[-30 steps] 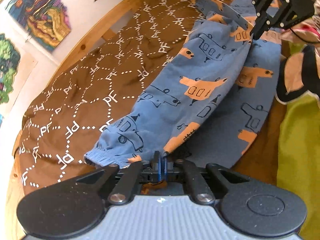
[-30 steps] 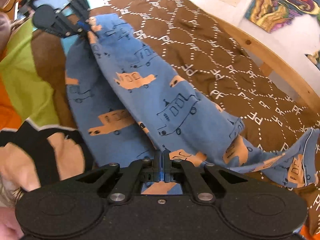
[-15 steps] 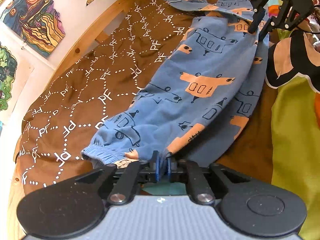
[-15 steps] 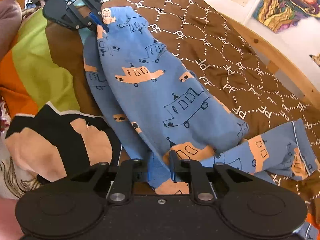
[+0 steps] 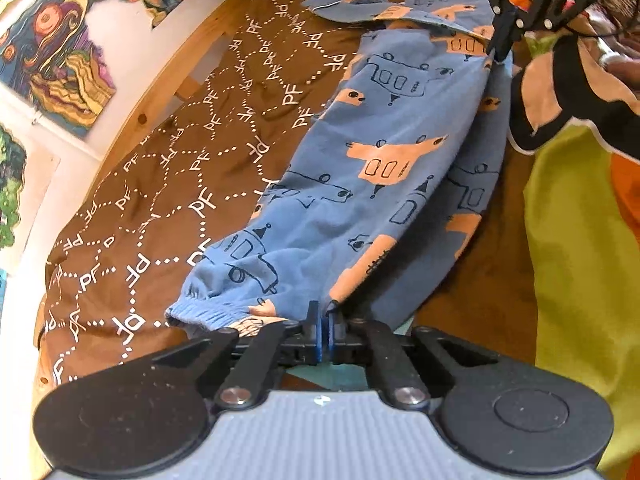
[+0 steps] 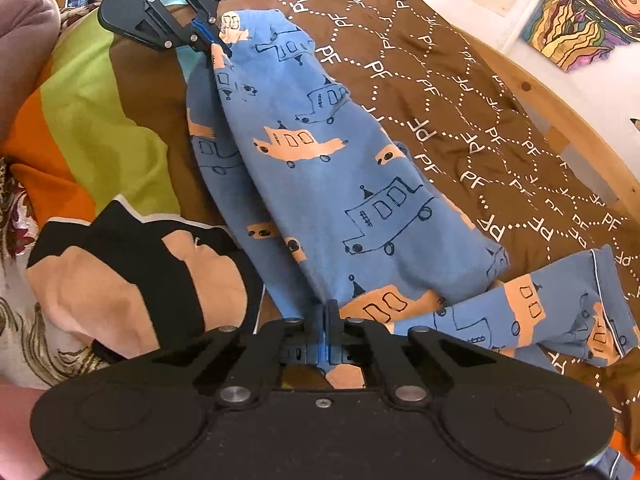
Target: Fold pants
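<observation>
Blue pants (image 5: 372, 184) printed with orange cars lie on a brown bedspread (image 5: 192, 160), one leg folded over the other. My left gripper (image 5: 322, 316) is shut at the cuff end, with the pants' near edge pinched between its blue pads. In the right wrist view the pants (image 6: 340, 184) run from that left gripper (image 6: 214, 40) at the far cuff down to my right gripper (image 6: 326, 312). The right gripper is shut on the waist-end edge, and orange fabric shows beneath its fingers. The left wrist view shows the right gripper (image 5: 498, 54) at the far end, tip on the cloth.
A second blue printed garment (image 6: 560, 312) with white piping lies beside the waist end. A green and orange blanket (image 5: 572, 240) and a black and tan cloth (image 6: 120, 272) border the pants. The wooden bed frame (image 5: 168, 80) and a wall with paintings run along the far side.
Both grippers' jaws stood slightly apart half a second ago and are shut again. The upper leg, held raised a second ago, now lies flat over the lower one.
</observation>
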A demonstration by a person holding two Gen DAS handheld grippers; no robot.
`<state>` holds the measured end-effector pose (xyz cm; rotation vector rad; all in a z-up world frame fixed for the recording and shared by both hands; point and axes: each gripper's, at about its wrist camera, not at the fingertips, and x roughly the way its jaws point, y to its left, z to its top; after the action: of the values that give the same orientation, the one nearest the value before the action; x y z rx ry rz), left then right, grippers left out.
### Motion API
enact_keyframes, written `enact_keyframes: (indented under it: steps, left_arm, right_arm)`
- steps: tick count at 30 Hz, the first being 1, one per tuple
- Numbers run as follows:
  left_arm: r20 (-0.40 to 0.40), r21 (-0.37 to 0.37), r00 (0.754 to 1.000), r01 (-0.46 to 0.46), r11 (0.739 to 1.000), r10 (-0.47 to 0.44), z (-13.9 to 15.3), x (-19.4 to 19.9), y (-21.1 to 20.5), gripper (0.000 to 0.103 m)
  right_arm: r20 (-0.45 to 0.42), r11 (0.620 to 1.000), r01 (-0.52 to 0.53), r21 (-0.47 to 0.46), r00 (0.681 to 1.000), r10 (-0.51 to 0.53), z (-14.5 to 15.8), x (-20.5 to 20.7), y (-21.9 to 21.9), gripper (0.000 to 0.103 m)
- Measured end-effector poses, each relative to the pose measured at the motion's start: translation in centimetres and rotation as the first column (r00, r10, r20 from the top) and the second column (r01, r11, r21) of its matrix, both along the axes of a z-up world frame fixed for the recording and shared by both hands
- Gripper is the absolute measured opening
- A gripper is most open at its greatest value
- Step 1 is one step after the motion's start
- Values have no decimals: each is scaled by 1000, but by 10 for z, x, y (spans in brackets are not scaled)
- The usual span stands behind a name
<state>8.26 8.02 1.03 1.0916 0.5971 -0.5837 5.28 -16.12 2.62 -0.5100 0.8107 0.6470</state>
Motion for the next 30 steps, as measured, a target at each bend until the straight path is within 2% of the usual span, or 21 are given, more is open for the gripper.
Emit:
enact_keyframes:
  steps: [5, 9, 11, 12, 13, 14, 15, 16, 17, 18, 19, 22, 24, 27, 29, 30]
  left_arm:
    - [-8, 13, 1000, 11, 1000, -11, -2, 0, 2, 3]
    - [-15, 16, 1000, 0, 1000, 0, -5, 3, -1, 5]
    - [-27, 1, 1000, -13, 1000, 13, -2, 4, -2, 10]
    - [-44, -14, 999, -21, 1000, 20, 1, 4, -3, 23]
    - [-71, -38, 997, -28, 999, 26, 5, 5, -2, 48]
    - [-95, -68, 995, -39, 997, 32, 10, 4, -2, 61]
    - [-116, -103, 992, -53, 993, 41, 15, 3, -3, 79]
    - [-133, -148, 990, -73, 986, 53, 20, 2, -5, 87]
    - [-139, -187, 988, -94, 978, 69, 24, 1, -7, 90]
    - [-140, -231, 986, -118, 966, 87, 28, 0, -12, 95]
    - [-139, -280, 984, -147, 949, 111, 32, 0, -18, 99]
    - [-155, -432, 973, -223, 874, 172, 35, 4, -45, 103]
    - [-187, -524, 961, -273, 807, 203, 33, 10, -67, 103]
    - [-266, -638, 942, -332, 695, 207, 24, 22, -106, 103]
    - [-357, -701, 921, -372, 608, 152, 17, 30, -131, 103]
    - [-393, -719, 911, -388, 577, 123, 12, 33, -140, 103]
  right_arm:
    - [-20, 999, -34, -11, 999, 34, 3, -9, 3, 0]
    - [-17, 1000, 0, -18, 1000, 0, -4, -8, 5, 0]
    - [-9, 1000, 6, -25, 1000, -7, -5, -7, 7, 7]
    - [-2, 1000, 4, -30, 1000, -5, -5, -9, 7, 13]
    - [2, 1000, 3, -28, 1000, -2, -5, -10, 7, 22]
    - [3, 1000, 9, -21, 1000, -9, -4, -11, 4, 28]
    - [8, 1000, 27, -5, 1000, -27, -1, -12, 0, 38]
    - [15, 999, 52, 16, 999, -52, 1, -15, -6, 48]
    - [16, 995, 86, 45, 996, -87, 5, -16, -13, 53]
    - [17, 990, 126, 69, 992, -128, 8, -15, -21, 64]
    - [20, 982, 170, 87, 985, -172, 11, -15, -29, 76]
    - [16, 936, 320, 148, 945, -326, 18, -13, -57, 93]
    - [-9, 885, 429, 179, 901, -435, 20, -11, -80, 99]
    - [-56, 794, 566, 220, 820, -569, 22, -6, -116, 101]
    - [-89, 727, 642, 242, 761, -642, 21, -2, -141, 102]
    - [-105, 698, 669, 256, 737, -668, 21, -1, -151, 102]
